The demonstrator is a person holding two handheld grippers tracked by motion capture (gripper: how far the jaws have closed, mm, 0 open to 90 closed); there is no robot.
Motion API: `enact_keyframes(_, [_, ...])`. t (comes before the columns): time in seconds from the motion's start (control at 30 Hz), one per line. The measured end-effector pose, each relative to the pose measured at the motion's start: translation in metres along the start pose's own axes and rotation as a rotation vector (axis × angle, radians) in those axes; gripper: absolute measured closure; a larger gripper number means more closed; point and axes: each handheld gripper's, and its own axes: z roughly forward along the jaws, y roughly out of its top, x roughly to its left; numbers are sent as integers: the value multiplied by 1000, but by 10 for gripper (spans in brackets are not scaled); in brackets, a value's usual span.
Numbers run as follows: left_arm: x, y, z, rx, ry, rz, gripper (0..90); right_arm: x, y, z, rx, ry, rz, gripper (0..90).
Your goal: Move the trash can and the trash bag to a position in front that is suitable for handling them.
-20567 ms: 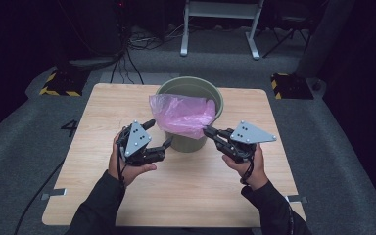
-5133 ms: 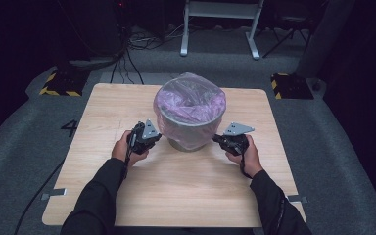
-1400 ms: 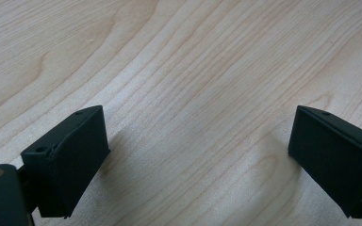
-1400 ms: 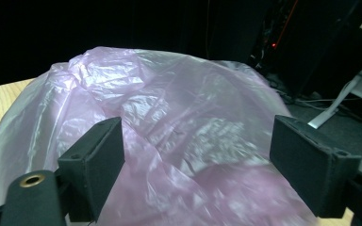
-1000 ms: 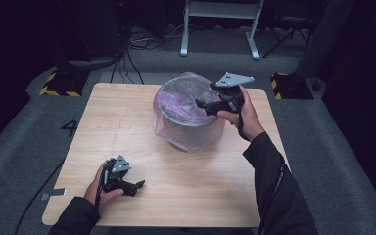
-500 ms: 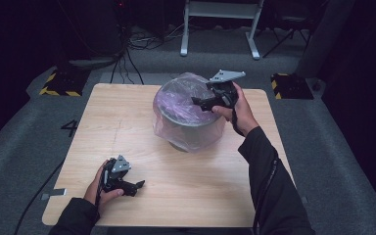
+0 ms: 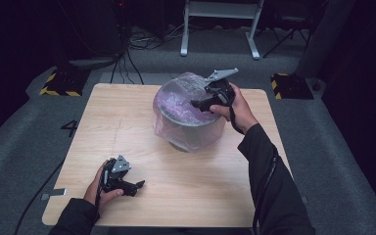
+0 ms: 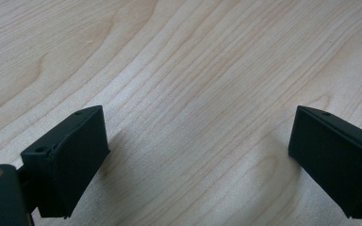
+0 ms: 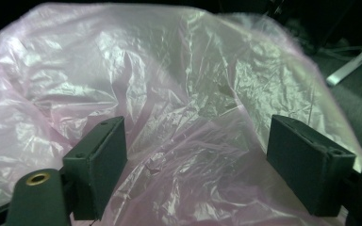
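Observation:
A grey-green bin [image 7: 188, 129] stands at the middle back of the wooden table [image 7: 127, 127], with a thin pink plastic bag [image 7: 181, 98] pulled over its mouth and down its sides. My right gripper [image 7: 198, 104] hovers over the bin's right rim, open, its jaws pointing left above the crinkled pink bag [image 9: 179, 108] with nothing between them. My left gripper [image 7: 136, 187] rests low near the table's front left, open over bare table [image 8: 188, 89], nothing in its jaws.
Grey carpet surrounds the table. A white metal frame [image 7: 220, 24] and cables lie on the floor behind. Two yellow-and-black striped blocks [image 7: 61, 83] [image 7: 289, 84] sit by the table's back corners. Broad bare wood lies left of and in front of the bin.
Over the earlier frames the bag was spread over the bin. My left gripper has withdrawn to the front left; my right gripper has risen to the bin's top right and edged slightly left.

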Motion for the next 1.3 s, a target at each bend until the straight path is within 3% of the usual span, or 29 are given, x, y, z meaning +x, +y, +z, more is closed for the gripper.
enact_keyframes(0.2, [0, 0, 0, -4, -3, -4, 58, -1, 3, 6, 78, 29, -14, 208])
enact_keyframes(0.47, [0, 0, 0, -4, -2, -4, 58, -1, 6, 11, 142, 42, -33, 207])
enact_keyframes(0.87, [0, 0, 0, -3, -4, -4, 58, 4, 11, 21, 264, 46, -122, 193])
enact_keyframes(1.3, [0, -1, 0, -5, 1, -3, 60, 6, 13, 28, 337, 64, -130, 198])
